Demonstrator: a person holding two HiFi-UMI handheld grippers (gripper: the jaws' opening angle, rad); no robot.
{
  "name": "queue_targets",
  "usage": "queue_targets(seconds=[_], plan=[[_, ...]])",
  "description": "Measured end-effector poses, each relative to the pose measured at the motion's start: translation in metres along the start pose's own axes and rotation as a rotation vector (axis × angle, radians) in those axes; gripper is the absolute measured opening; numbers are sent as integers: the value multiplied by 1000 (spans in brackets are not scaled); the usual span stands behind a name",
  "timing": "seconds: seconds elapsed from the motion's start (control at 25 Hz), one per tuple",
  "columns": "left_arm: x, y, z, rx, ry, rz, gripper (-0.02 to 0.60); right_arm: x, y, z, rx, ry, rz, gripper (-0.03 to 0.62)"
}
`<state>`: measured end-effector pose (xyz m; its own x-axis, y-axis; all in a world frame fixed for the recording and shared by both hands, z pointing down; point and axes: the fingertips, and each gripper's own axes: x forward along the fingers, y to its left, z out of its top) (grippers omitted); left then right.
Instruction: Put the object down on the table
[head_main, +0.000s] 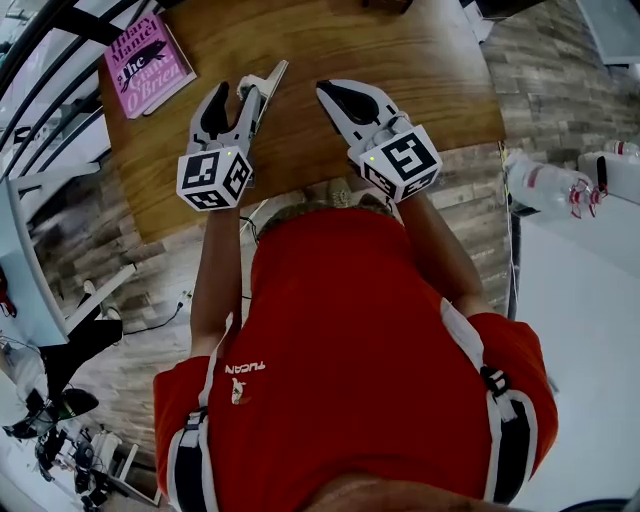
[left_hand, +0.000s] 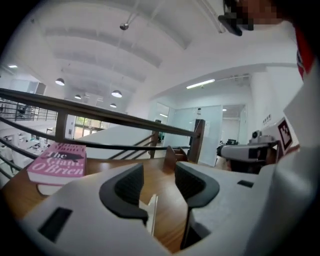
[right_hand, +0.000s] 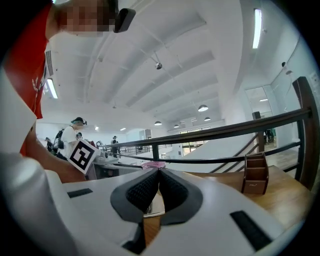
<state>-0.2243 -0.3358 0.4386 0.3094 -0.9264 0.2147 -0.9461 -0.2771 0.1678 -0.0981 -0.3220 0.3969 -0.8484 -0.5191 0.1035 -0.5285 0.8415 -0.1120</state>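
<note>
Left gripper view: left gripper (left_hand: 160, 182) with jaws spread apart, thin white object (left_hand: 152, 211) edge-on low between them, pressed by neither pad. Right gripper (right_hand: 158, 186) clamped together on nothing. Hovers right of the pink book (head_main: 148, 62) over the wooden bench (head_main: 300, 40), object nearer it, right gripper farther off.

Red tee (head_main: 350, 330) with black-and-white shoulder panels (head_main: 505, 420) and a small white chest print (head_main: 245, 368). The left gripper (head_main: 238, 92) and right gripper (head_main: 325, 90) are white shells with black pads (head_main: 213, 112), and each has a black-and-white marker cube (head_main: 213, 178).
</note>
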Motion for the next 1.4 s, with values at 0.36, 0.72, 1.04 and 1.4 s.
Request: queue_targets(seconds=[0.36,0.72,1.04,1.4], plan=[[-44,-51,65,9,-198,-99,11,-8,28,46,43,-140,86,25],[-62,-68,91,33,-272,-113,9,-17,45,69,18,-201,133,25],[-73,-74,94,30,-298,-99,9,-28,44,67,0,-197,117,25],[-81,-71,94,24,-307,-72,9,-25,50,65,-11,-188,149,25]])
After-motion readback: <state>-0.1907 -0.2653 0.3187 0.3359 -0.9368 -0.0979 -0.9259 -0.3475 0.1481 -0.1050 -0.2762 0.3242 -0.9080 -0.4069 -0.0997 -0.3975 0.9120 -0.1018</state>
